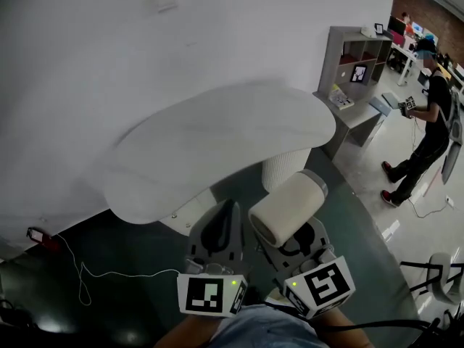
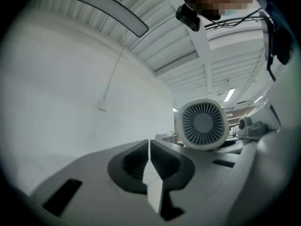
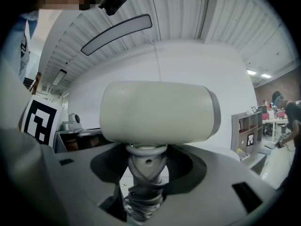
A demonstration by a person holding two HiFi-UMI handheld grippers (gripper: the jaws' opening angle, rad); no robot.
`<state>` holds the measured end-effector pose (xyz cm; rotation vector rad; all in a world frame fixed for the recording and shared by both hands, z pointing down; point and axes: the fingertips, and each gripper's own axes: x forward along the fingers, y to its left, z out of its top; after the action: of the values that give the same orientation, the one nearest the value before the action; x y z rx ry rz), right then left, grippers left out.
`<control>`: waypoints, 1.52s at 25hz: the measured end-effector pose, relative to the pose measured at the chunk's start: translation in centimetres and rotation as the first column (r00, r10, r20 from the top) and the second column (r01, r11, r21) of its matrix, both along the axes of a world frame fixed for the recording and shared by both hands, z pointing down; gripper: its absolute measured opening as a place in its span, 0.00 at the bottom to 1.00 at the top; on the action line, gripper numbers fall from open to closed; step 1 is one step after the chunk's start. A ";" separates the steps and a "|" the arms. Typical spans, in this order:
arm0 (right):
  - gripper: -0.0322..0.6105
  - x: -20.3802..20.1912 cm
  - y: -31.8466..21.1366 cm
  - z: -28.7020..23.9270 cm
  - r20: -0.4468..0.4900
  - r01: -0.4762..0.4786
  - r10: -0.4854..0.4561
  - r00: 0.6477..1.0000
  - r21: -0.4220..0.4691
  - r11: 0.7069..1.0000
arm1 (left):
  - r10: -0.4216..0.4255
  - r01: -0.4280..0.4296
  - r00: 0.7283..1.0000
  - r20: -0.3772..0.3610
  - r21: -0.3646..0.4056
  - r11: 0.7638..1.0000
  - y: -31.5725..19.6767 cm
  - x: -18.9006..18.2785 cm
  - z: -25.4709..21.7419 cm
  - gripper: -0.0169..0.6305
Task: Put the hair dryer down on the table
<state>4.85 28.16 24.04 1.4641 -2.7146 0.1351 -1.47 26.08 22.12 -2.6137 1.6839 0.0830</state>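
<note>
A cream hair dryer (image 1: pixel 286 207) with a grey rear end is held up in the air, its barrel level and its handle (image 3: pixel 145 173) pointing down between the jaws. My right gripper (image 1: pixel 293 243) is shut on that handle. In the left gripper view the hair dryer (image 2: pixel 203 125) shows its round grille. My left gripper (image 1: pixel 220 232) sits just left of it, shut and empty, the jaws touching. The white curved table (image 1: pixel 217 147) lies ahead of both grippers, its top bare.
A ribbed white pedestal (image 1: pixel 283 169) stands under the table. Grey shelving (image 1: pixel 353 67) and a low desk are at the right rear. A person in black (image 1: pixel 420 133) stands on the far right. A white cable (image 1: pixel 94 274) trails over the dark floor at left.
</note>
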 end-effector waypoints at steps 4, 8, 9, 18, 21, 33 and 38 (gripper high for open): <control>0.41 1.4 -0.6 0.4 -0.004 -0.030 0.030 1.000 -0.006 1.000 | 0.021 -0.021 1.000 -0.004 -0.017 1.000 -0.9 1.1 0.6 0.05; 0.40 3.4 -2.3 1.1 0.014 -0.052 0.052 0.999 -0.024 0.998 | 0.037 -0.036 0.999 0.012 -0.040 0.999 -2.4 3.2 1.8 0.05; 0.41 4.0 -3.0 1.4 0.016 -0.053 0.053 0.998 -0.029 0.998 | 0.039 -0.038 0.999 0.017 -0.046 0.998 -3.0 3.8 2.0 0.05; 0.40 7.8 -10.2 2.8 0.013 -0.026 0.027 1.000 -0.078 0.997 | 0.017 -0.015 0.999 0.027 -0.071 0.997 -10.4 7.6 2.7 0.05; 0.41 9.2 -12.4 3.0 0.024 -0.019 0.021 0.999 -0.084 0.996 | 0.010 -0.008 0.999 0.032 -0.079 0.997 -12.5 8.9 2.9 0.05; 0.41 12.9 -20.1 1.9 0.035 0.032 -0.030 0.999 -0.061 0.998 | -0.039 0.042 0.998 0.053 -0.057 0.997 -19.6 12.6 1.6 0.05; 0.41 13.4 -22.9 1.1 0.034 0.054 -0.053 0.998 -0.037 0.998 | -0.064 0.066 0.996 0.054 -0.035 0.997 -21.7 13.1 1.0 0.05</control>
<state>18.30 5.24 25.16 1.3909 -2.7584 0.2094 11.64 4.34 23.10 -2.5597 1.7685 -0.0189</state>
